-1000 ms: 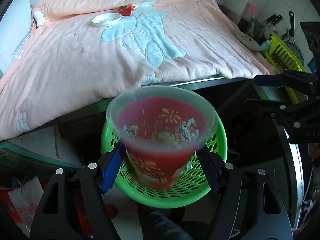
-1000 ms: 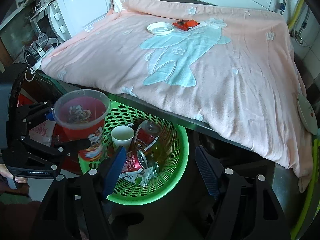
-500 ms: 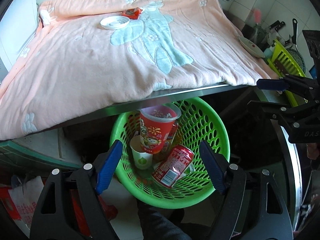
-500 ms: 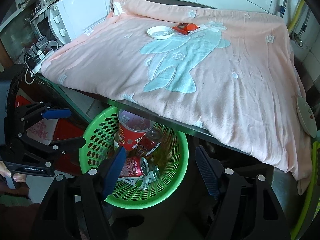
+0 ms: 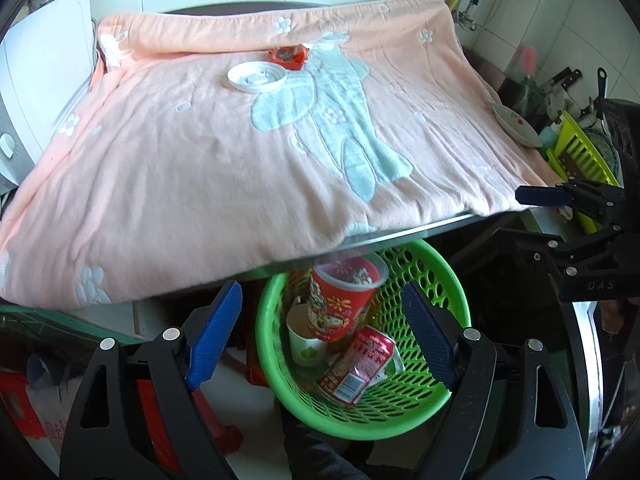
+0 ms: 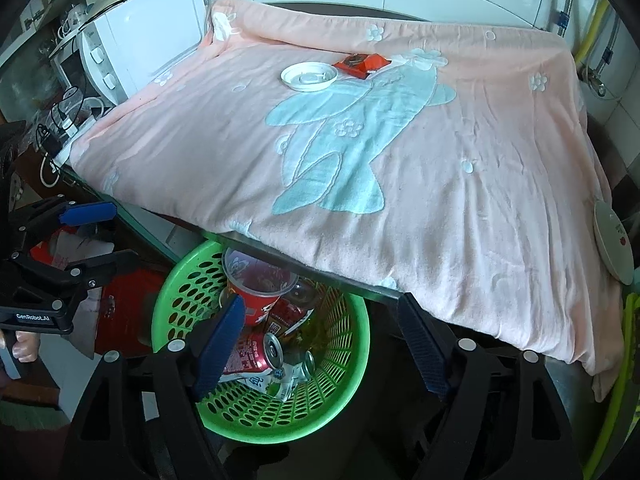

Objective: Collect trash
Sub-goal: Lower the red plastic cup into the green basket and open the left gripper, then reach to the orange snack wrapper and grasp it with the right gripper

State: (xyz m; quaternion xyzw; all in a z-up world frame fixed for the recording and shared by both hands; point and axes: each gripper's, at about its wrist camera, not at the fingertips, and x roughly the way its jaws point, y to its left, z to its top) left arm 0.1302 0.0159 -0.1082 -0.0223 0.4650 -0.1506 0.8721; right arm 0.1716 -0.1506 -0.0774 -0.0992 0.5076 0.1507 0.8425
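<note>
I've got the left gripper (image 5: 322,334) hovering over the green basket (image 5: 448,280), its jaws opening and nothing between the blue pads. The right gripper (image 6: 320,346) hangs above the same basket, jaws opening too, empty as well. Down in the basket I see the red noodle cup (image 5: 340,300) tilted against a white paper cup (image 5: 304,346), with a red can (image 5: 356,366) lying on its side just beside them and some crumpled wrappers underneath. The basket sits on the floor, partly tucked under the table edge. Up on the pink blanket (image 6: 440,168) that covers the table, a white lid (image 6: 309,76) and a red wrapper (image 6: 362,65) lie just beside each other near the far side. A white microwave (image 6: 140,52) stands off the blanket's far left corner.
</note>
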